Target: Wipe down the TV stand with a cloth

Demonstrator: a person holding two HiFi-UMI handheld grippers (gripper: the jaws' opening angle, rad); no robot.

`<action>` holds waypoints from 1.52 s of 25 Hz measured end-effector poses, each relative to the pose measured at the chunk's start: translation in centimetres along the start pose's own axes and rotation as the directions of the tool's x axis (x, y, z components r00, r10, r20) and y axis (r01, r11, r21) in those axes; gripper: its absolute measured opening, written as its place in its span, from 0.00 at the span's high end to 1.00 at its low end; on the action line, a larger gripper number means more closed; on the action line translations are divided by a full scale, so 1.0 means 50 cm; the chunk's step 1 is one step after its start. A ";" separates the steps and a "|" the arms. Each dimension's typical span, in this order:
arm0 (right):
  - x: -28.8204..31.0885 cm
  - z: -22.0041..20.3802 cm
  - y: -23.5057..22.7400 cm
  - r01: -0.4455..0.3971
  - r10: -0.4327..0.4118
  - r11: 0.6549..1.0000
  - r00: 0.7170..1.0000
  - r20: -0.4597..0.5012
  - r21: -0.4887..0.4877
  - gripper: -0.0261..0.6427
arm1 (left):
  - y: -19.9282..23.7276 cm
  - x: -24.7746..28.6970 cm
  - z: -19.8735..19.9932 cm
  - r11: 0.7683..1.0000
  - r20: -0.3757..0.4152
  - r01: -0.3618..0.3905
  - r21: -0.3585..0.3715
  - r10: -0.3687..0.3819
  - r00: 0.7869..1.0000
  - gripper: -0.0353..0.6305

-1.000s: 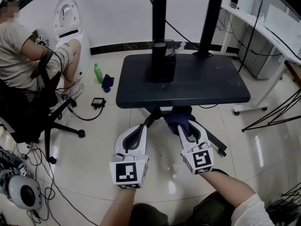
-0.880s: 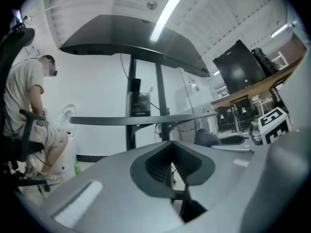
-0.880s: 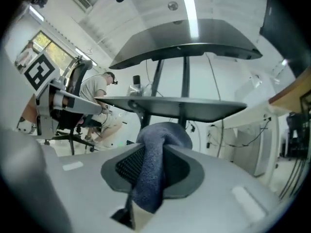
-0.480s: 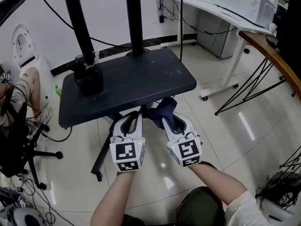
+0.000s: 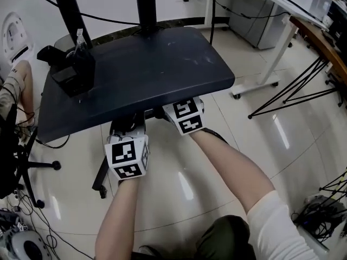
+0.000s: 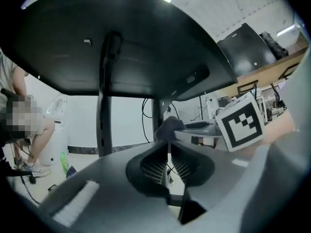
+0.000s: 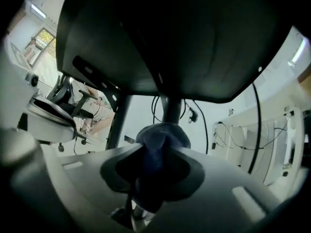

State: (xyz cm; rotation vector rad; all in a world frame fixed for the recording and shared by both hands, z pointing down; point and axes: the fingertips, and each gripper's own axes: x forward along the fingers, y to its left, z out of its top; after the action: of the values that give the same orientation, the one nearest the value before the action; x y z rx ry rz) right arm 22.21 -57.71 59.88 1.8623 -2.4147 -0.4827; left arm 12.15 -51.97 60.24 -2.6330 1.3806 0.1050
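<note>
The TV stand's dark shelf (image 5: 146, 69) fills the middle of the head view, and both grippers reach under its front edge. There only their marker cubes show, the left (image 5: 126, 157) and the right (image 5: 184, 115). In the right gripper view my right gripper (image 7: 155, 152) is shut on a dark blue cloth (image 7: 163, 135), just below the shelf's underside (image 7: 160, 42). My left gripper (image 6: 168, 149) has just been closing; its pads (image 6: 154, 168) now stand together with nothing between them. The cloth (image 6: 167, 127) shows just past it.
A black box (image 5: 73, 72) and two black posts (image 5: 145, 4) stand on the shelf. The stand's base leg (image 5: 102, 175) lies on the tiled floor. A white desk (image 5: 271, 15) and thin black legs (image 5: 293, 96) are to the right, a seated person (image 5: 11, 91) to the left.
Both grippers have moved forward from in front of the stand to under its shelf edge. The right gripper carried the cloth further in. The head view has swung down and closer.
</note>
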 end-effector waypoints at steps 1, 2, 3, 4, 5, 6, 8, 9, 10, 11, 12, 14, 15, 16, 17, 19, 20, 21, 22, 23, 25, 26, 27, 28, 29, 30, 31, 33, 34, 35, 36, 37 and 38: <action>0.017 -0.018 0.001 -0.008 0.008 1.000 1.000 -0.012 -0.023 0.81 | 0.006 0.005 -0.024 1.000 -0.011 -0.006 0.006 0.006 1.000 0.68; 0.031 -0.055 0.007 -0.019 0.018 0.999 0.999 -0.037 -0.035 0.81 | 0.009 0.007 -0.051 1.000 -0.024 -0.010 0.014 0.010 1.000 0.69; 0.042 -0.112 0.017 -0.032 0.030 0.999 0.997 -0.073 -0.028 0.81 | 0.013 0.007 -0.080 1.000 -0.041 -0.012 0.024 0.013 0.999 0.68; 0.050 -0.177 0.029 -0.043 0.042 0.999 0.992 -0.116 -0.006 0.81 | 0.017 0.007 -0.108 0.999 -0.061 -0.017 0.030 0.019 0.998 0.68; 0.054 -0.239 0.041 -0.049 0.052 0.999 0.986 -0.159 0.018 0.81 | 0.022 0.007 -0.132 0.999 -0.080 -0.025 0.029 0.027 0.996 0.68; 0.054 -0.294 0.054 -0.057 0.062 0.998 0.978 -0.199 0.032 0.81 | 0.028 0.010 -0.153 0.999 -0.095 -0.034 0.019 0.035 0.995 0.69; 0.046 -0.387 0.082 -0.084 0.087 0.996 0.955 -0.284 0.024 0.81 | 0.034 0.021 -0.189 0.998 -0.123 -0.051 -0.029 0.047 0.991 0.68; 0.039 -0.429 0.097 -0.097 0.098 0.995 0.940 -0.326 0.020 0.81 | 0.034 0.026 -0.209 0.997 -0.143 -0.055 -0.055 0.046 0.989 0.69; 0.030 -0.465 0.109 -0.106 0.107 0.994 0.927 -0.359 0.023 0.81 | 0.033 0.030 -0.231 0.996 -0.166 -0.053 -0.071 0.041 0.985 0.68; 0.019 -0.494 0.116 -0.107 0.110 0.994 0.919 -0.379 0.030 0.81 | 0.028 0.034 -0.254 0.996 -0.186 -0.047 -0.076 0.032 0.982 0.68; 0.005 -0.515 0.115 -0.096 0.104 0.995 0.915 -0.390 0.040 0.81 | 0.019 0.037 -0.272 0.997 -0.201 -0.034 -0.075 0.018 0.979 0.68; -0.042 -0.539 0.091 -0.043 0.068 0.996 0.914 -0.400 0.072 0.81 | -0.018 0.041 -0.288 0.997 -0.210 -0.002 -0.075 -0.014 0.978 0.68; -0.074 -0.547 0.078 -0.015 0.049 0.996 0.913 -0.405 0.087 0.81 | -0.041 0.040 -0.286 0.996 -0.206 0.016 -0.083 -0.033 0.978 0.68; -0.112 -0.556 0.068 0.008 0.030 0.996 0.913 -0.408 0.092 0.81 | -0.068 0.037 -0.281 0.995 -0.196 0.039 -0.092 -0.056 0.979 0.68; -0.155 -0.570 0.059 0.027 0.011 0.996 0.912 -0.410 0.088 0.81 | -0.098 0.034 -0.275 0.993 -0.182 0.070 -0.090 -0.085 0.980 0.68; -0.258 -0.625 0.038 0.067 -0.032 0.996 0.904 -0.427 0.067 0.81 | -0.170 0.025 -0.266 0.988 -0.139 0.149 -0.048 -0.154 0.978 0.68; -0.319 -0.665 0.021 0.097 -0.063 0.994 0.890 -0.452 0.053 0.81 | -0.210 0.018 -0.264 0.981 -0.116 0.191 -0.021 -0.192 0.975 0.68; -0.382 -0.706 0.001 0.132 -0.096 0.990 0.871 -0.483 0.042 0.81 | -0.252 0.011 -0.265 0.972 -0.098 0.234 -0.002 -0.233 0.968 0.68; -0.443 -0.739 -0.020 0.168 -0.126 0.985 0.853 -0.507 0.036 0.81 | -0.292 0.003 -0.267 0.962 -0.087 0.273 0.010 -0.271 0.959 0.68; -0.497 -0.755 -0.042 0.200 -0.155 0.979 0.841 -0.519 0.032 0.81 | -0.329 -0.005 -0.265 0.953 -0.077 0.301 0.025 -0.298 0.951 0.68; -0.573 -0.725 -0.082 0.253 -0.208 0.967 0.843 -0.497 0.025 0.81 | -0.390 -0.019 -0.242 0.944 -0.049 0.321 0.082 -0.317 0.947 0.67; -0.592 -0.679 -0.097 0.272 -0.229 0.962 0.857 -0.461 0.027 0.81 | -0.413 -0.024 -0.222 0.941 -0.034 0.322 0.107 -0.320 0.947 0.67; -0.597 -0.618 -0.106 0.282 -0.243 0.959 0.878 -0.411 0.035 0.81 | -0.430 -0.027 -0.199 0.939 -0.019 0.321 0.121 -0.321 0.947 0.67; -0.591 -0.545 -0.110 0.281 -0.249 0.959 0.902 -0.352 0.042 0.81 | -0.439 -0.028 -0.170 0.940 -0.003 0.317 0.128 -0.319 0.948 0.67; -0.574 -0.464 -0.109 0.272 -0.249 0.961 0.926 -0.284 0.045 0.81 | -0.439 -0.028 -0.135 0.942 0.016 0.308 0.135 -0.313 0.950 0.67; -0.551 -0.376 -0.105 0.257 -0.242 0.965 0.948 -0.208 0.047 0.81 | -0.431 -0.029 -0.091 0.945 0.041 0.292 0.144 -0.301 0.953 0.67; -0.528 -0.284 -0.100 0.241 -0.232 0.969 0.964 -0.131 0.057 0.81 | -0.415 -0.033 -0.038 0.951 0.075 0.268 0.156 -0.282 0.956 0.67; -0.508 -0.103 -0.076 0.227 -0.224 0.967 0.974 -0.038 0.120 0.81 | -0.376 -0.060 0.084 0.963 0.147 0.213 0.165 -0.238 0.960 0.67; -0.515 -0.021 -0.056 0.233 -0.230 0.959 0.972 -0.039 0.164 0.81 | -0.357 -0.085 0.144 0.968 0.156 0.197 0.153 -0.221 0.963 0.67; -0.527 0.058 -0.036 0.239 -0.237 0.952 0.971 -0.038 0.193 0.81 | -0.338 -0.118 0.197 0.973 0.128 0.188 0.133 -0.205 0.970 0.67; -0.535 0.139 -0.017 0.234 -0.237 0.952 0.971 -0.009 0.199 0.81 | -0.312 -0.155 0.244 0.978 0.076 0.174 0.114 -0.183 0.980 0.67; -0.532 0.222 0.002 0.211 -0.224 0.960 0.973 0.055 0.184 0.81 | -0.276 -0.193 0.289 0.984 0.034 0.147 0.104 -0.151 0.988 0.67; -0.517 0.305 0.023 0.174 -0.196 0.972 0.971 0.140 0.156 0.81 | -0.231 -0.229 0.336 0.989 0.018 0.107 0.103 -0.110 0.994 0.67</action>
State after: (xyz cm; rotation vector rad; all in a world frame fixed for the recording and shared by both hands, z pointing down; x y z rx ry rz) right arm 24.61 -29.65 49.51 2.2026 -2.4407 -0.4936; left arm 15.34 -33.24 46.64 -2.6070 1.1994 0.0504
